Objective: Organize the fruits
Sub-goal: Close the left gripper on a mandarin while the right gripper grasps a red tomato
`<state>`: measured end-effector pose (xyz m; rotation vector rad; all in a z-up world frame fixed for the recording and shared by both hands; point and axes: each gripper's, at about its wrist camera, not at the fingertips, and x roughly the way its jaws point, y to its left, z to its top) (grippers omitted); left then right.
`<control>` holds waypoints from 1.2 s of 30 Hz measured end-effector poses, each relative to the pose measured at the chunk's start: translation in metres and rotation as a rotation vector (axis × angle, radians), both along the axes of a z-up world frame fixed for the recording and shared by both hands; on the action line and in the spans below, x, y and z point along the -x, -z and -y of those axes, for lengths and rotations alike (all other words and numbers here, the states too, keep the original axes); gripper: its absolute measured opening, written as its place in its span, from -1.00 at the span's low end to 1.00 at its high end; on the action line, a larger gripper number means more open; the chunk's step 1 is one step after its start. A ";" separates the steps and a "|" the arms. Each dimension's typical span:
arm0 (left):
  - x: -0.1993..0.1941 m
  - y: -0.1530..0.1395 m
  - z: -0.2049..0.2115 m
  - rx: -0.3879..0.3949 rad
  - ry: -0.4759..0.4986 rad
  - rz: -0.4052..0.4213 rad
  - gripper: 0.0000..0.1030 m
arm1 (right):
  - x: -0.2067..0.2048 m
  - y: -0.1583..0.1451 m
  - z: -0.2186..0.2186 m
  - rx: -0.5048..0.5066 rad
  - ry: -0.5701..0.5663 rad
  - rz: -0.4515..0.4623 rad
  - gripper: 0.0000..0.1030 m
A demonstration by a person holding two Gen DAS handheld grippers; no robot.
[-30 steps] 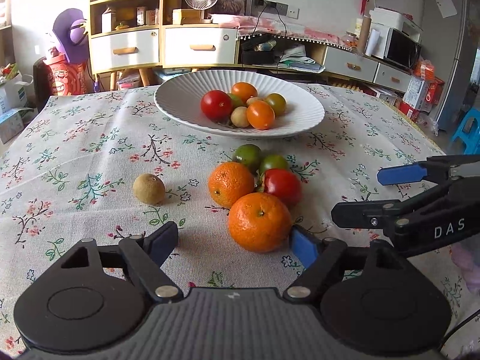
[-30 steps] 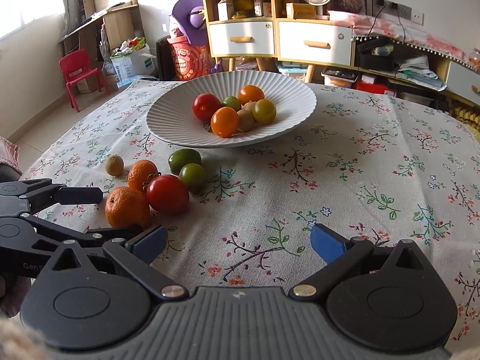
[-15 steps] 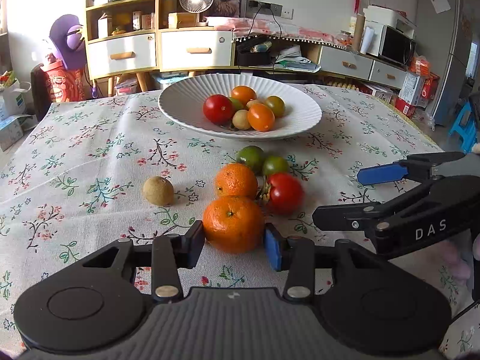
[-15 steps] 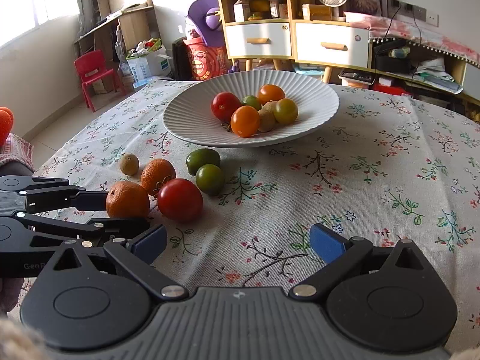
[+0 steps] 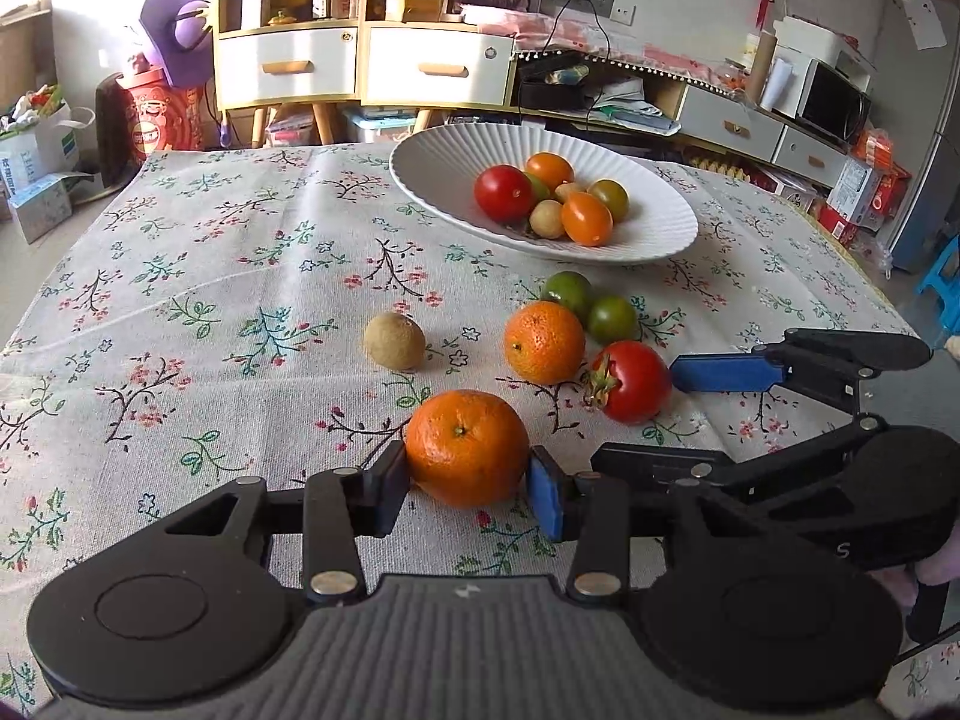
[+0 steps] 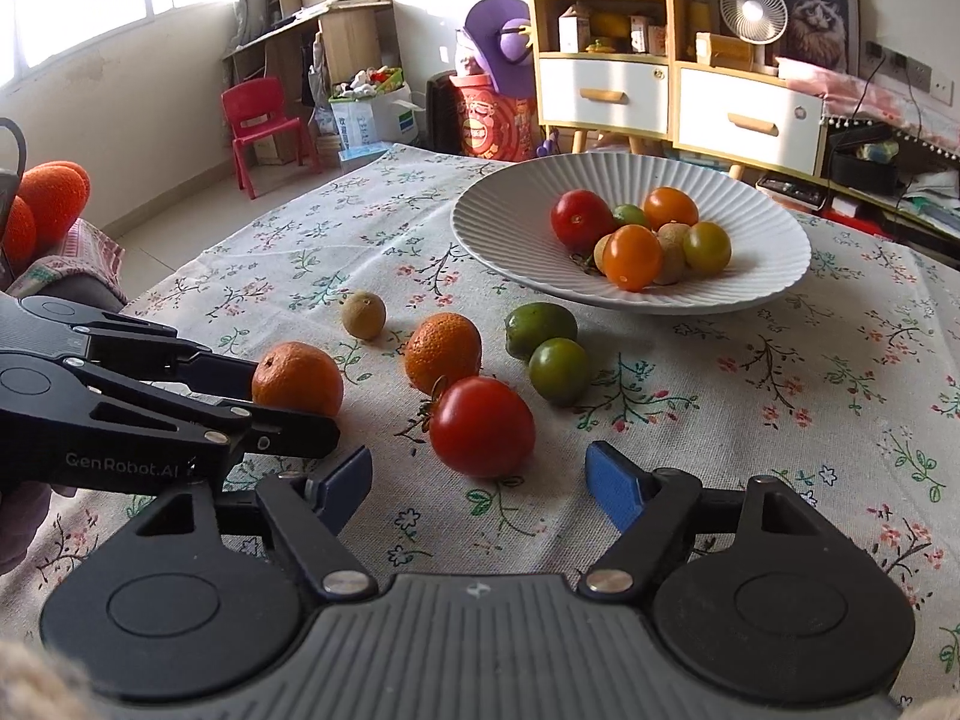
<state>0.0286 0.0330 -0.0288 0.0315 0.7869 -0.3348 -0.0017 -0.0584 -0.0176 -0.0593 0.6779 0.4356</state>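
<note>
Left tool (image 5: 468, 489): pads clamped on near orange (image 5: 467, 447), on table (image 5: 198, 312). Right tool (image 6: 480, 483): closing around red tomato (image 6: 482, 426), untouched.

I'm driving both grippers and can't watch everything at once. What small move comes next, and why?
Probably lift the left gripper a little with its orange: its pads already press both sides of the fruit, and the white plate beyond has room. The right gripper is closing, the red tomato lies just ahead of its pads, not yet between them, so it should ease forward first.
</note>
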 end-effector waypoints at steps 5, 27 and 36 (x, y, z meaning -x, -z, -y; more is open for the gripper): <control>0.000 -0.001 -0.001 0.015 -0.002 -0.012 -0.23 | -0.001 -0.001 -0.004 0.034 0.000 0.018 -0.07; 0.002 -0.012 -0.008 0.046 0.001 -0.002 -0.23 | -0.002 -0.013 -0.004 -0.010 -0.004 0.007 -0.35; -0.002 -0.028 -0.007 0.077 -0.009 0.030 -0.24 | -0.010 -0.026 0.013 -0.069 0.069 0.010 -0.35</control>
